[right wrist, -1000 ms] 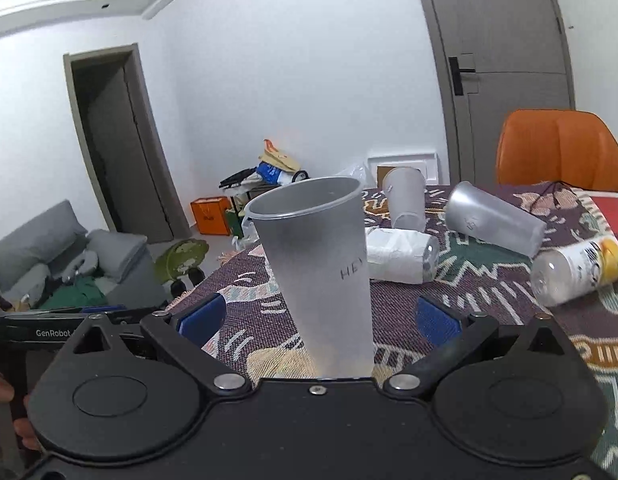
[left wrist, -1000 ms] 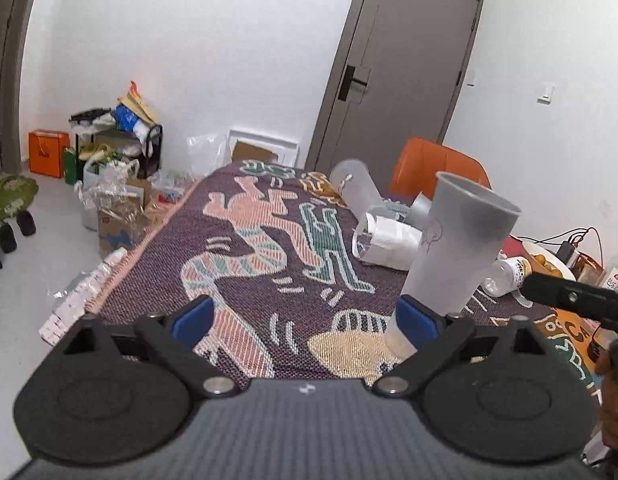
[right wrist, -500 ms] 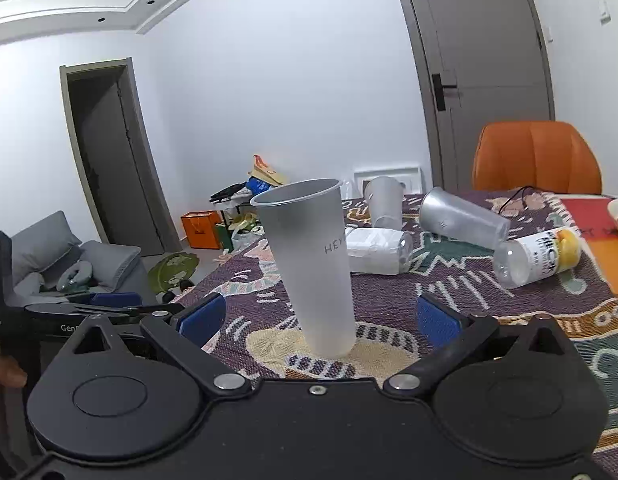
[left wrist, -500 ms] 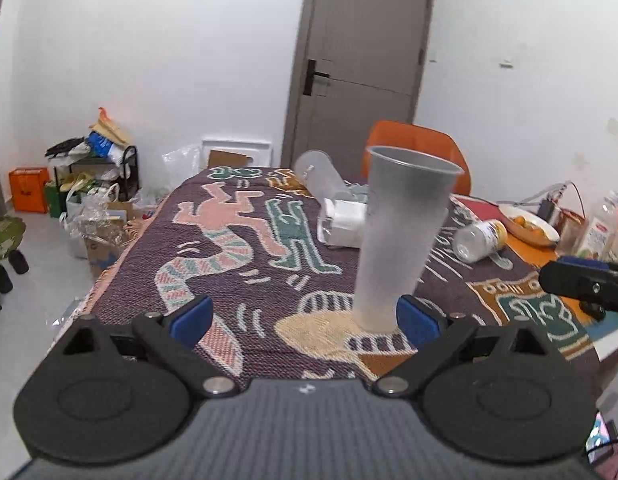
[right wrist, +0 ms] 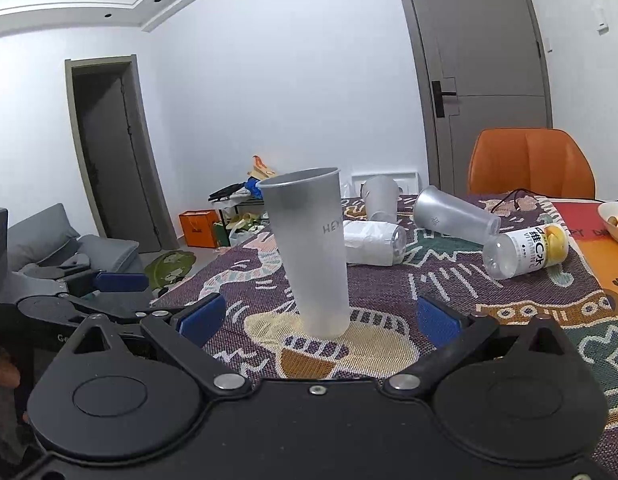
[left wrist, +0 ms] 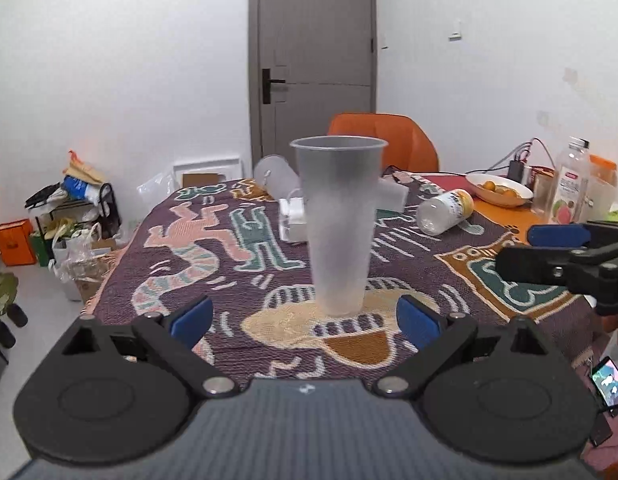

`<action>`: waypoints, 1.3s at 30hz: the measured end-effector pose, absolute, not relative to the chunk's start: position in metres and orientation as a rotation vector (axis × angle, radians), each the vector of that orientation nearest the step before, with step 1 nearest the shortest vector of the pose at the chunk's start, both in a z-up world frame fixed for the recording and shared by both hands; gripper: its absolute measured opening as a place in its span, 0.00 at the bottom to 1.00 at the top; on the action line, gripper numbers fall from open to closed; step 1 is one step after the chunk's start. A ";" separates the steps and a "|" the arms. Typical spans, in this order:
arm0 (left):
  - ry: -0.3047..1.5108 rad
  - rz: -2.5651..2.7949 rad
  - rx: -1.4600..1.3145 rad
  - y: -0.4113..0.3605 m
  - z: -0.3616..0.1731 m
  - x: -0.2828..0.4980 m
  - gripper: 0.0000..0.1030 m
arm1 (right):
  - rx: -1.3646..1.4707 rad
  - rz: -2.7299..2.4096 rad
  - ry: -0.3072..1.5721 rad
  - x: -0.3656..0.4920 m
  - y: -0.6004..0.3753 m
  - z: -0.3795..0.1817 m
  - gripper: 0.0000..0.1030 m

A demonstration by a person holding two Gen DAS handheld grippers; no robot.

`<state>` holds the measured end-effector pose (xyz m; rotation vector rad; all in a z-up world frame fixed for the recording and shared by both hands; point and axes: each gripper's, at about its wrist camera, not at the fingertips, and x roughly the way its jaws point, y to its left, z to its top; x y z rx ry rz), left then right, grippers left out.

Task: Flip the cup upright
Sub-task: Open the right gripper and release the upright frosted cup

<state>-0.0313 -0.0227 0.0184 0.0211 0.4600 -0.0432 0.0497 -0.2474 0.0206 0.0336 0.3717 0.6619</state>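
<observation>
A tall frosted plastic cup stands upright, mouth up, on the patterned tablecloth; it also shows in the right wrist view. My left gripper is open and empty, a little short of the cup's base. My right gripper is open and empty, with the cup just beyond its blue pads and touching neither. The right gripper also shows at the right edge of the left wrist view.
Behind the cup lie a second frosted cup on its side, a white wrapped roll and a yellow-capped bottle. Another cup stands further back. An orange chair, a fruit bowl and bottles are at the right.
Both grippers have drawn back from the upright cup, which has stayed standing in place. The left view has swung so the cup is now centred.
</observation>
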 end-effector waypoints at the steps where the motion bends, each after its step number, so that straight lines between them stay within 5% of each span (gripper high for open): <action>1: 0.456 -0.054 0.019 -0.025 0.018 -0.032 0.95 | 0.032 0.662 0.372 0.050 -0.247 0.020 1.00; 39: 0.473 -0.071 -0.048 -0.022 0.007 -0.029 1.00 | 0.027 0.638 0.376 0.049 -0.247 0.009 1.00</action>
